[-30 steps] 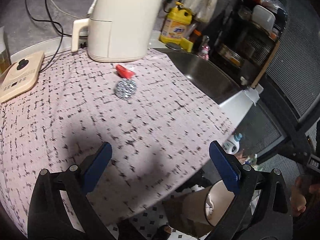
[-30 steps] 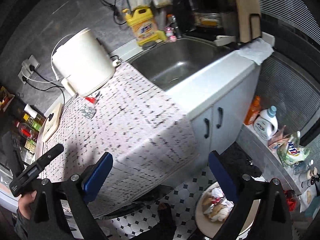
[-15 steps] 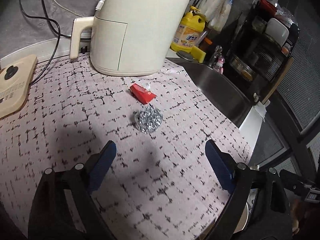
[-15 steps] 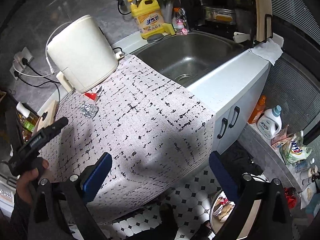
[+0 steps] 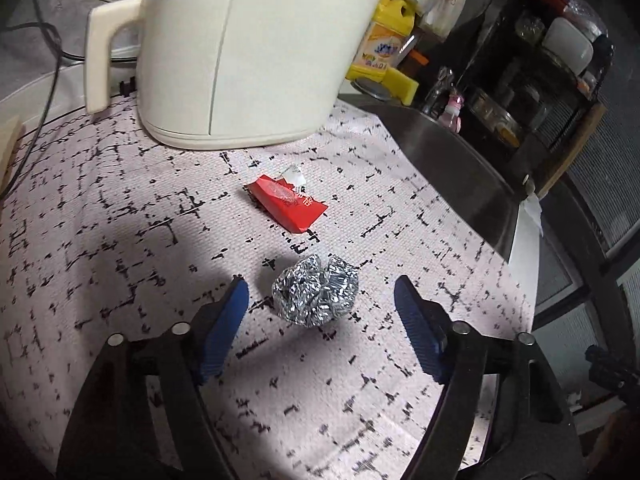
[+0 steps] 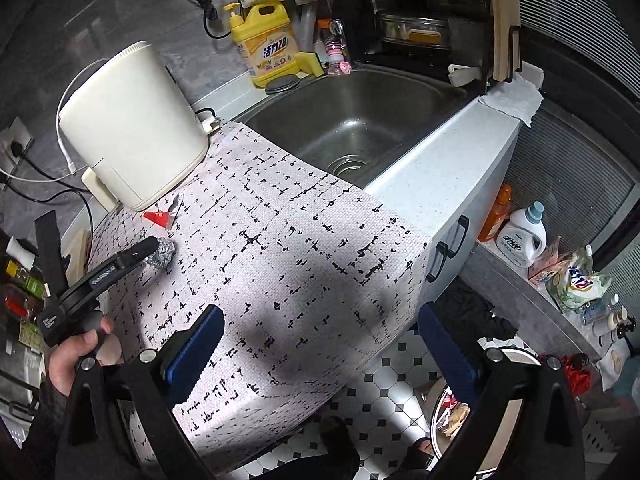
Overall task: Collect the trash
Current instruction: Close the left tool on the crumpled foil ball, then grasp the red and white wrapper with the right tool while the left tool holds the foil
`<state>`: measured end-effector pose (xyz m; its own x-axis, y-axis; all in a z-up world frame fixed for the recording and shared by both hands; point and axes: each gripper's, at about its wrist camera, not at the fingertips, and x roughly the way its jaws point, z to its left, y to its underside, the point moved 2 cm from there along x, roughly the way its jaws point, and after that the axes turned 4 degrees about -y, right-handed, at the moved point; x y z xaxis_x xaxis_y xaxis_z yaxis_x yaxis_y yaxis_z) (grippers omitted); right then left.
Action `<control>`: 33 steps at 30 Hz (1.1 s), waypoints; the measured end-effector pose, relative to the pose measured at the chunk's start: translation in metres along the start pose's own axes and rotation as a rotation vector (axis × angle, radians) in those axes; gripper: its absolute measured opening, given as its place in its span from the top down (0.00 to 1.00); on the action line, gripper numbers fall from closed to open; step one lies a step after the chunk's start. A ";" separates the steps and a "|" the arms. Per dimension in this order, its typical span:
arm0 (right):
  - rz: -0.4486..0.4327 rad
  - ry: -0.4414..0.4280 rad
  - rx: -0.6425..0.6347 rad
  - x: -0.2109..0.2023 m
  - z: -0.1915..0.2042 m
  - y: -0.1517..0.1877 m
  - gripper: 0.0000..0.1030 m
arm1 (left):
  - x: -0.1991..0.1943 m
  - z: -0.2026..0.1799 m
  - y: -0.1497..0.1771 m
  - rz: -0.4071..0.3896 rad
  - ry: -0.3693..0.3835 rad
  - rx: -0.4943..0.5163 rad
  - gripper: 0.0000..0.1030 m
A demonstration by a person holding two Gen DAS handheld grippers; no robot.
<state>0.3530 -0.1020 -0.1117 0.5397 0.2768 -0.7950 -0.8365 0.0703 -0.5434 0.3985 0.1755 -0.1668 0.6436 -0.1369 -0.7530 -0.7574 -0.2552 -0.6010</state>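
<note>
Step in hand: approach to the first pick; the left gripper point(image 5: 320, 292) brackets the foil ball point(image 5: 315, 295), nothing grasped.
Left gripper state: jaws spread wide, one blue pad on each side of the ball, neither touching it as far as the view tells.
Foil ball position: on the patterned counter mat point(image 5: 120, 220), between the left fingers, in front of the red wrapper point(image 5: 286, 203).
Red wrapper position: flat on the mat, just short of the cream appliance point(image 5: 248, 48), with a scrap of clear film at its far edge.
Right gripper point(image 6: 320, 344): jaws wide, empty, held off the counter's front edge above the tiled floor.
Bin point(image 6: 452, 412): on the floor below the right gripper, partly hidden, litter visible inside.
Next move (judgement): lower slightly, close on the ball gently since foil crushes and may slip, then carry to the bin.
Count: foil balls, one; red wrappers, one; bins, one; grippers, two.
</note>
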 end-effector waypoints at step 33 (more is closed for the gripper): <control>0.101 -0.217 -0.387 0.152 0.209 -0.064 0.27 | -0.142 0.191 0.030 -0.166 -0.281 -0.293 0.61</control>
<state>0.4687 0.1359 -0.1417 0.3906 0.4612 -0.7967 -0.7646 -0.3196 -0.5598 0.2633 0.3697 -0.1294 0.6684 0.1846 -0.7205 -0.5568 -0.5180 -0.6493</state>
